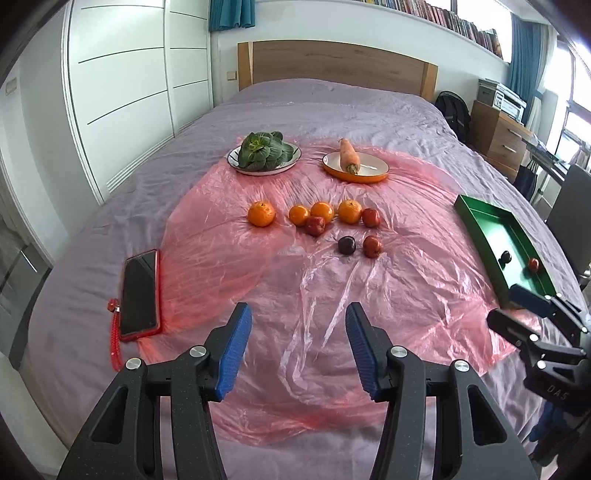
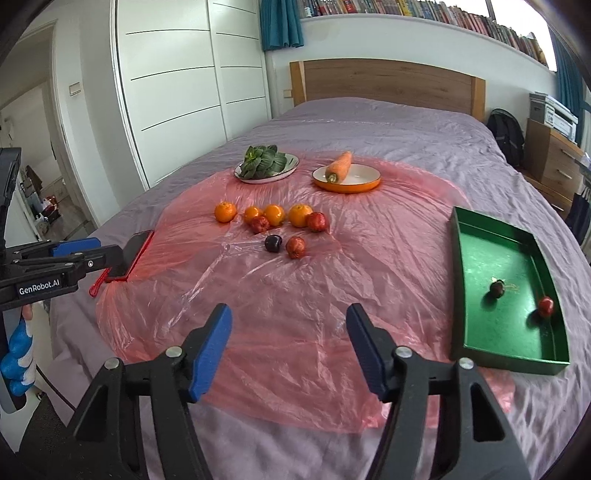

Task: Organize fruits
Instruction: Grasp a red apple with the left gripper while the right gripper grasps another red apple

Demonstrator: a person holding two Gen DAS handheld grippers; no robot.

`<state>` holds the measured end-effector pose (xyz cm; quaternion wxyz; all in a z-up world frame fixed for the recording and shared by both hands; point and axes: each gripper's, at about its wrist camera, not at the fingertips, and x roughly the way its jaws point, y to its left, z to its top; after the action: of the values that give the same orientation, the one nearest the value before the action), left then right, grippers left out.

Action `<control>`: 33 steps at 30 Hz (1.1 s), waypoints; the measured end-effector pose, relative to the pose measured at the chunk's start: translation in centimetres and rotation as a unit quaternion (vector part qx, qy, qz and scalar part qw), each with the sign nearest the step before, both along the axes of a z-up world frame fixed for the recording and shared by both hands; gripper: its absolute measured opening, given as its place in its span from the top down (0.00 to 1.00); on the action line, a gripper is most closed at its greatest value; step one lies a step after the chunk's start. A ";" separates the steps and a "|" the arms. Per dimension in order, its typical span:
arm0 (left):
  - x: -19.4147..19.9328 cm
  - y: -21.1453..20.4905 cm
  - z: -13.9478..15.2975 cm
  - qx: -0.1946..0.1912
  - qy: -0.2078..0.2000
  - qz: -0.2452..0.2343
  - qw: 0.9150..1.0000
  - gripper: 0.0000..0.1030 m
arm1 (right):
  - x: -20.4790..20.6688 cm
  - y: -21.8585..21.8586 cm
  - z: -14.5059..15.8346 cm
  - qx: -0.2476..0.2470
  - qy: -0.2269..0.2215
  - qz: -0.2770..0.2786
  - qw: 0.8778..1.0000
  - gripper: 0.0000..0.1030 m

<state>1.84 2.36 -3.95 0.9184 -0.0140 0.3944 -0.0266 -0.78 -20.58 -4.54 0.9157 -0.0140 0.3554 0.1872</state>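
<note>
Fruit sits partly sorted: the green rectangular tray holds one dark plum and one red fruit, well apart. Four oranges, three red fruits and a dark plum lie loose on crinkled pink plastic sheeting. Left gripper and right gripper both gape, holding nothing.

Bedroom: bed wearing lilac sheet, oak headboard standing behind. White wardrobe doors lining left wall. Bookshelf running high above, teal curtains hanging. Wooden dresser sitting right. Daylight coming in.
</note>
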 end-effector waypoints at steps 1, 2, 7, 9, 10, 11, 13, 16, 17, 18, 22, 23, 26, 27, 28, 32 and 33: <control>0.8 -0.1 -0.2 -0.006 0.002 -0.002 1.000 0.55 | 0.9 0.3 -0.4 0.002 0.003 0.006 1.000 0.00; 1.8 -0.2 -0.4 -0.014 0.003 -0.003 1.000 0.56 | 1.7 0.7 -0.7 0.002 0.006 0.011 1.000 0.00; 7.2 -1.3 -1.3 -0.053 0.007 -0.008 0.999 0.59 | 5.7 2.1 -1.9 0.007 0.015 0.035 0.999 0.00; 9.2 -1.7 -1.9 -0.062 0.009 -0.006 0.998 0.59 | 7.1 2.6 -2.5 0.004 0.019 0.045 0.999 0.01; 10.1 -1.8 -2.2 -0.068 0.012 -0.004 0.998 0.60 | 8.0 2.8 -2.8 0.003 0.022 0.051 0.998 0.03; 10.9 -1.9 -2.6 -0.074 0.015 -0.002 0.997 0.60 | 8.6 3.0 -3.0 0.003 0.023 0.056 0.998 0.03; 12.7 -1.9 -3.6 -0.082 0.025 0.006 0.996 0.60 | 9.8 3.3 -3.5 0.001 0.025 0.063 0.998 0.04; 15.2 -1.6 -5.3 -0.095 0.041 0.023 0.994 0.61 | 11.4 3.6 -4.2 0.001 0.029 0.073 0.997 0.04; 15.8 -1.5 -5.8 -0.099 0.045 0.029 0.994 0.61 | 11.9 3.7 -4.5 0.001 0.031 0.075 0.997 0.04; 16.6 -1.4 -6.4 -0.103 0.048 0.036 0.993 0.62 | 12.4 3.8 -4.7 0.000 0.034 0.078 0.996 0.04; 19.1 -1.2 -8.1 -0.106 0.057 0.054 0.991 0.62 | 14.6 4.4 -6.0 -0.011 0.044 0.089 0.995 0.07; 19.6 -1.2 -8.5 -0.106 0.060 0.057 0.991 0.62 | 15.2 4.5 -6.2 -0.014 0.047 0.092 0.995 0.08; 20.9 -1.5 -9.6 -0.105 0.068 0.059 0.990 0.63 | 16.9 5.0 -6.8 -0.024 0.055 0.096 0.994 0.09; 21.3 -1.7 -9.9 -0.101 0.069 0.058 0.991 0.64 | 17.3 5.2 -7.0 -0.026 0.057 0.098 0.993 0.09; 21.6 -1.9 -10.2 -0.098 0.071 0.058 0.991 0.64 | 17.8 5.3 -7.2 -0.029 0.060 0.100 0.993 0.09; 22.6 -2.1 -11.2 -0.098 0.080 0.061 0.990 0.68 | 19.1 6.0 -8.1 -0.043 0.073 0.111 0.990 0.10; 22.8 -2.0 -11.4 -0.098 0.081 0.062 0.990 0.68 | 19.4 6.2 -8.5 -0.048 0.077 0.115 0.989 0.14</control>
<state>24.65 0.31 -15.37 0.8775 -0.1309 0.4613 -0.0069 18.63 -14.42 -13.02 0.8564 -0.0846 0.4292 0.2743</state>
